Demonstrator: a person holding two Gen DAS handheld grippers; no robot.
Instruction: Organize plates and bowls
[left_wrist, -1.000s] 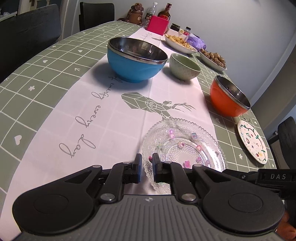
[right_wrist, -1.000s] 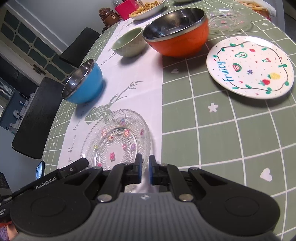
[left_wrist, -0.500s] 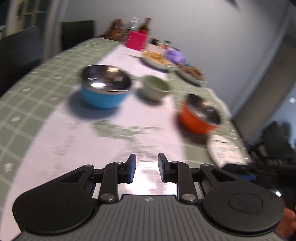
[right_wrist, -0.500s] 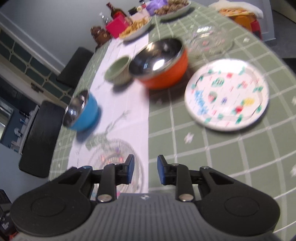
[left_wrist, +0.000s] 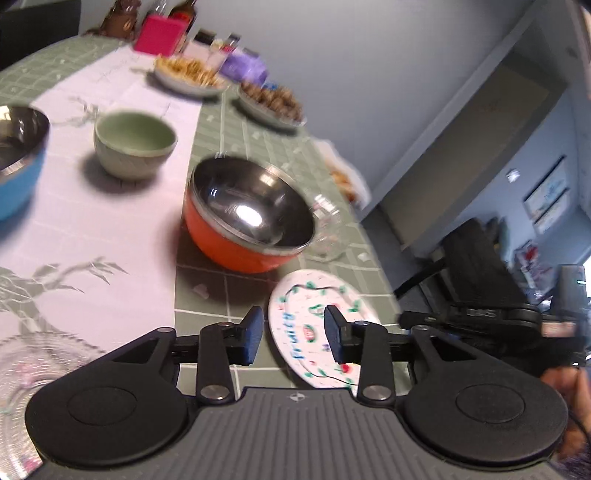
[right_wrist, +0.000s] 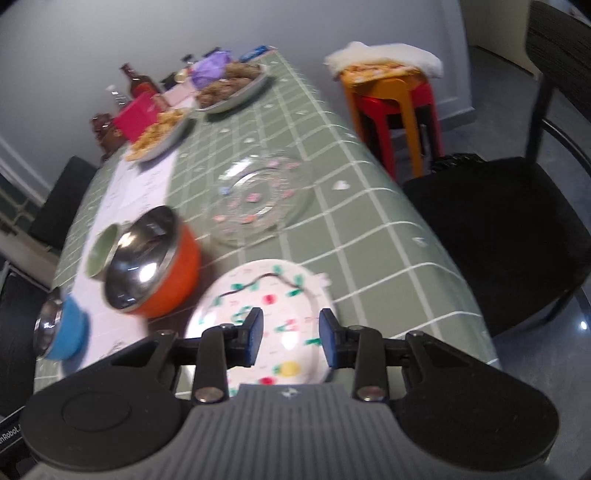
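Observation:
A white plate with painted fruit (left_wrist: 314, 325) (right_wrist: 273, 310) lies near the table's right edge. My left gripper (left_wrist: 293, 338) is open and empty above its near left part. My right gripper (right_wrist: 291, 341) is open and empty above it from the other side. An orange steel-lined bowl (left_wrist: 247, 218) (right_wrist: 155, 266) stands just beyond the plate. A green bowl (left_wrist: 135, 144) (right_wrist: 101, 251) and a blue bowl (left_wrist: 14, 162) (right_wrist: 62, 328) stand further left. One glass plate (left_wrist: 33, 373) lies at my lower left; another (right_wrist: 258, 199) lies beyond the white plate.
Plates of food (left_wrist: 188, 74) (right_wrist: 232, 88), a pink box (left_wrist: 159, 35) and bottles (right_wrist: 138, 83) crowd the far end of the green checked table (right_wrist: 369, 236). A black chair (right_wrist: 509, 221) and stacked stools (right_wrist: 391, 92) stand off its right side.
Both grippers have opened wider and swung right, away from the near glass plate, to hover over the white fruit plate. Both views are blurred by motion.

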